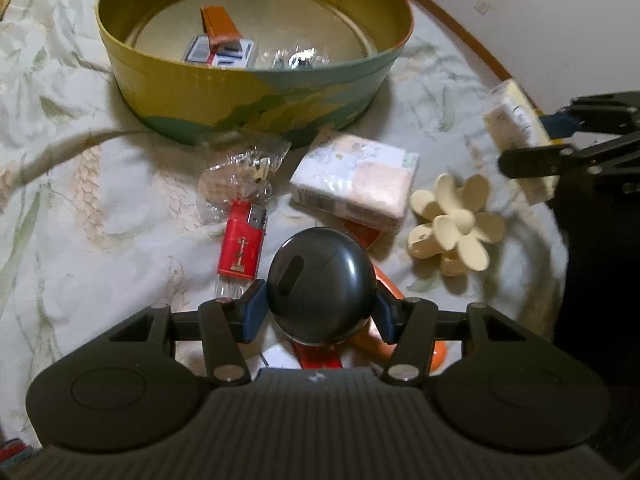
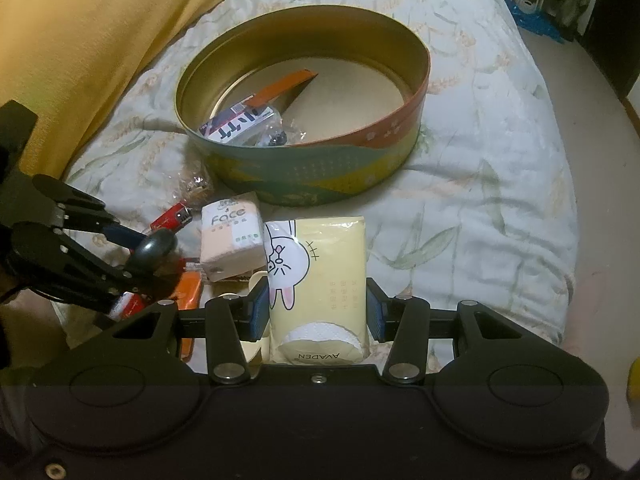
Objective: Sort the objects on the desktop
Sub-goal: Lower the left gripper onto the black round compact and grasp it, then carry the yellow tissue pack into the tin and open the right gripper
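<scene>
I had my left gripper clamped on a dark round case, its two blue pads pressing the widest part of the shell from either side, since a smooth rounded thing slips out if gripped any higher or lower. I held it clear of the clutter beneath, above a red lighter and something orange that the case mostly hid.

My right gripper was closed on a yellow tissue pack with a rabbit printed on it. I had taken it across its narrow width, the pads squeezing the soft sides, so the long end stuck out forward toward the round tin.

The tin sat on the flowered bedspread beyond both grippers, open at the top, with a few sorted things already inside: an orange strip, a small printed pack and a crinkled clear wrapper. I judged it to be where both my loads belonged.

Left on the cloth near the tin were a second tissue pack, pink and white, a cream flower hair clip and a clear bag by the tin's wall. Those, I judged, were not yet sorted.
</scene>
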A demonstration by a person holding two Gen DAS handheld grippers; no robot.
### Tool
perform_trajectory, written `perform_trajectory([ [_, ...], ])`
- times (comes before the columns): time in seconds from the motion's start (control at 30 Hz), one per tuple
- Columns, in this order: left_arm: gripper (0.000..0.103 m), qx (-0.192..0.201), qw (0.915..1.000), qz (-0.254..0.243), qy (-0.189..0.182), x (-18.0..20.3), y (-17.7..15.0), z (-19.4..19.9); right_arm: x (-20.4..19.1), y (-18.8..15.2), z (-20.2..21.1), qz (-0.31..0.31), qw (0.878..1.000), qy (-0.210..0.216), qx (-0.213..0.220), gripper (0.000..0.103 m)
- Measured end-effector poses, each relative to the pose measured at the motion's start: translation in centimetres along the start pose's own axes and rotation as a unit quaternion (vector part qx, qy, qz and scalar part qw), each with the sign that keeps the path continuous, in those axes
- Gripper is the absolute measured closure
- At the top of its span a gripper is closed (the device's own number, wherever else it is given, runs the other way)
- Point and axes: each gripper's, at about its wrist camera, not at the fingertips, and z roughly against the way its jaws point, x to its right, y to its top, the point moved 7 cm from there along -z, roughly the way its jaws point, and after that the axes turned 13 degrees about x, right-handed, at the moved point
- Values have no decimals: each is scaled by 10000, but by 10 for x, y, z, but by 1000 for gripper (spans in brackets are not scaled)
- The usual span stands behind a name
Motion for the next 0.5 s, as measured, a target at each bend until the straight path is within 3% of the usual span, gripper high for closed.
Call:
perform_trajectory([
  [0.27,46,505,9982,299,77,-5,29,28,-1,11,2,77,9999,-49,55,58],
  [0.5,46,708,9958,580,5,-9,42,42,-10,24,-2,38,9999,130,62,58],
])
